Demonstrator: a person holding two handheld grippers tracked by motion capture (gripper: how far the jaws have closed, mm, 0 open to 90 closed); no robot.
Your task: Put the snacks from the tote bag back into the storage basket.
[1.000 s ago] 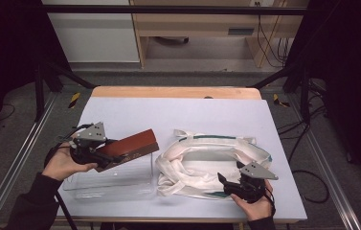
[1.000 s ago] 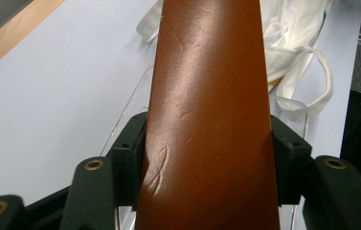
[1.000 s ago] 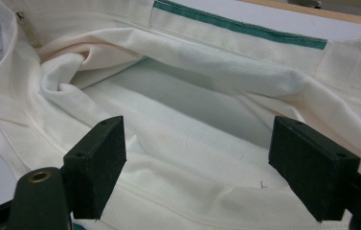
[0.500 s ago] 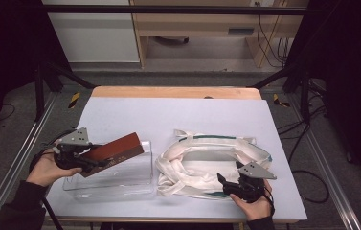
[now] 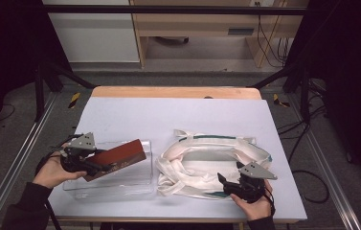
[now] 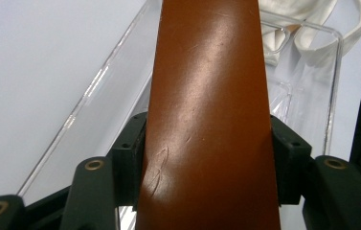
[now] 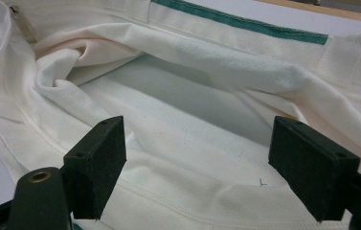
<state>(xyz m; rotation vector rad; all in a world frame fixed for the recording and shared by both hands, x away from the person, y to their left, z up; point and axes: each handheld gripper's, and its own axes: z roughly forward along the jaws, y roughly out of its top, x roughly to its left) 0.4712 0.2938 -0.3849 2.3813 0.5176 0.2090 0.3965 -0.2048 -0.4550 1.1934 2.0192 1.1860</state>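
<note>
A flat reddish-brown slab [image 5: 120,154] with a smooth, scuffed face [image 6: 207,96] is tilted over a clear plastic tray [image 5: 111,194]. My left gripper [image 5: 99,165] is shut on its near end, and both jaws press its edges in the left gripper view [image 6: 207,158]. A white cloth bag [image 5: 202,165] with a green stripe lies open to the right of the tray. My right gripper [image 5: 223,181] sits at the bag's near rim, open. In the right gripper view the jaws [image 7: 197,167] stand wide apart over the white fabric [image 7: 192,96] without pinching it.
The pale table [image 5: 168,115] has a wooden strip along its far edge [image 5: 173,92]. The tray's clear wall [image 6: 331,96] stands close to the bag. Metal rails run along both sides of the table, with cables on the floor to the right.
My left gripper has carried the brown slab leftward and lower, over the tray. The right gripper has stayed at the bag's rim.
</note>
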